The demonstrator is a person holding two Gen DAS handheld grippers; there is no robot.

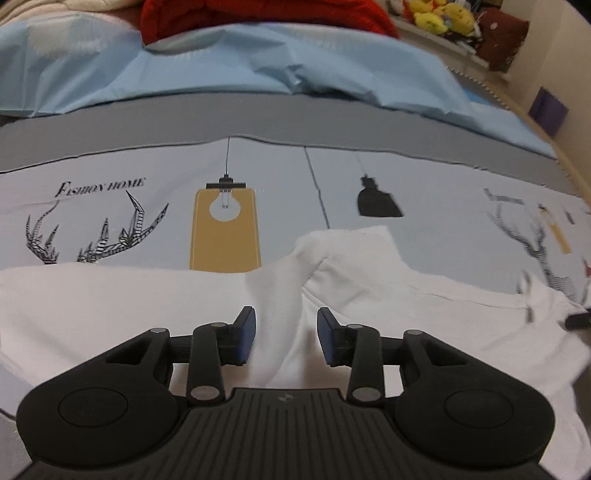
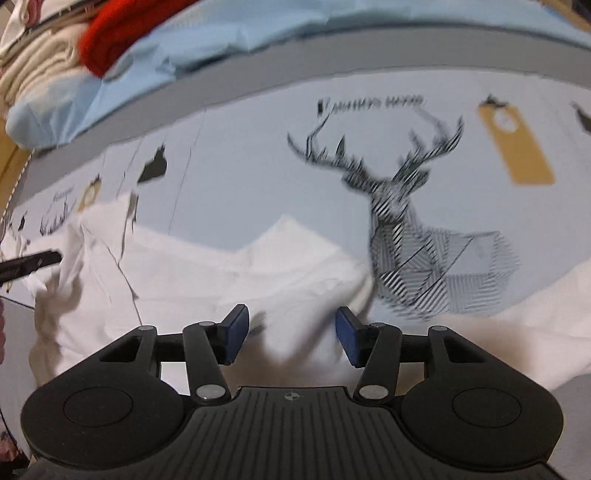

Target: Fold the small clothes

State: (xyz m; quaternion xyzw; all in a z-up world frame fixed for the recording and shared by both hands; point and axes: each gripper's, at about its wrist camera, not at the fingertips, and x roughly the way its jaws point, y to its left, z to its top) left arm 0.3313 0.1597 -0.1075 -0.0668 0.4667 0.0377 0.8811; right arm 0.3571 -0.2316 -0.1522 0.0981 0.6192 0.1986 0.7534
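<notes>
White garment (image 1: 369,280) lies spread on the bed's printed sheet (image 1: 155,173), near edge toward both cameras. It's laid mostly flat so the edges can be reached; a raised ridge of cloth runs up between the left gripper's pads, and one flap peaks up in the right wrist view.

Left gripper (image 1: 286,336): jaws apart, nothing clamped. The cloth ridge sits in the gap, so it looks lined up to pinch that fold, not yet closed on it.

Right gripper (image 2: 291,338): jaws also apart, wider, over a bunched bit of the same garment (image 2: 295,258). No grip yet. View is motion-blurred, so contact with the fabric is unclear.

The two grippers work opposite ends, each visible at the edge of the other's view; likely so the cloth lifts evenly for a fold.

Blue bedding (image 1: 258,66) and red fabric (image 1: 258,14) sit at the far end, well apart from the work.
</notes>
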